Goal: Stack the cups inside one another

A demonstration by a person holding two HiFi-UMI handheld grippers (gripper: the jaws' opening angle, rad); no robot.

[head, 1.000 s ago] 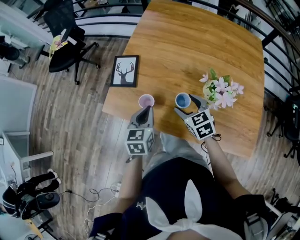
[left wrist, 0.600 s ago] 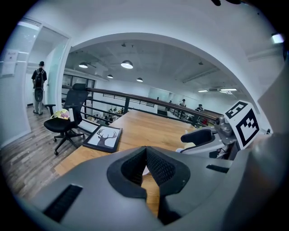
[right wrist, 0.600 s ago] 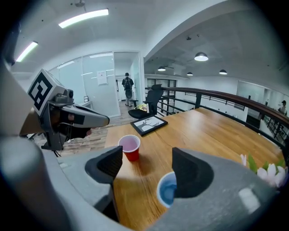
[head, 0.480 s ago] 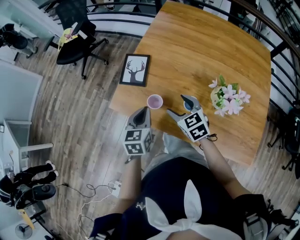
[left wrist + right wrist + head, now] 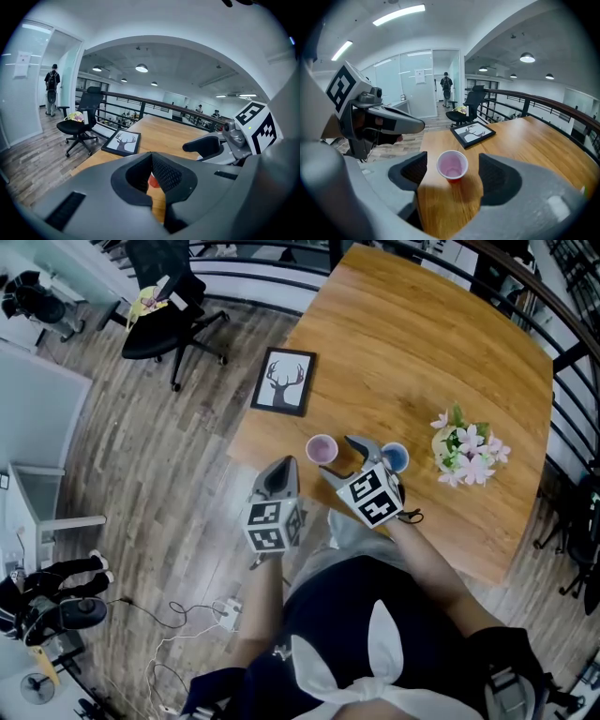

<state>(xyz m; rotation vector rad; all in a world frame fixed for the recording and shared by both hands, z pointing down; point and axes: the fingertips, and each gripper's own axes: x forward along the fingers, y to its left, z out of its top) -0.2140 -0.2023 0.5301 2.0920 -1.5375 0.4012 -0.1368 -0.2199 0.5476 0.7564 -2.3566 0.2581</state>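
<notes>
A red cup with a pale pink inside [image 5: 322, 447] stands upright near the table's front edge. A blue cup [image 5: 397, 457] stands to its right, partly hidden by my right gripper [image 5: 339, 457]. That gripper is open, and in the right gripper view the red cup [image 5: 452, 166] sits between and just ahead of its fingers [image 5: 408, 171], untouched. My left gripper [image 5: 286, 468] is shut on nothing and hovers off the table's edge, left of and below the red cup. A sliver of the red cup [image 5: 153, 180] shows past its shut jaws [image 5: 151, 160].
A pot of pink flowers [image 5: 466, 451] stands right of the blue cup. A framed deer picture [image 5: 284, 394] lies at the wooden table's [image 5: 412, 352] left edge. A black office chair [image 5: 173, 306] stands on the floor beyond. Railings run behind the table.
My right gripper has swung left, from behind the blue cup to the red cup. Both cups have stayed in place. The left gripper has barely moved.
</notes>
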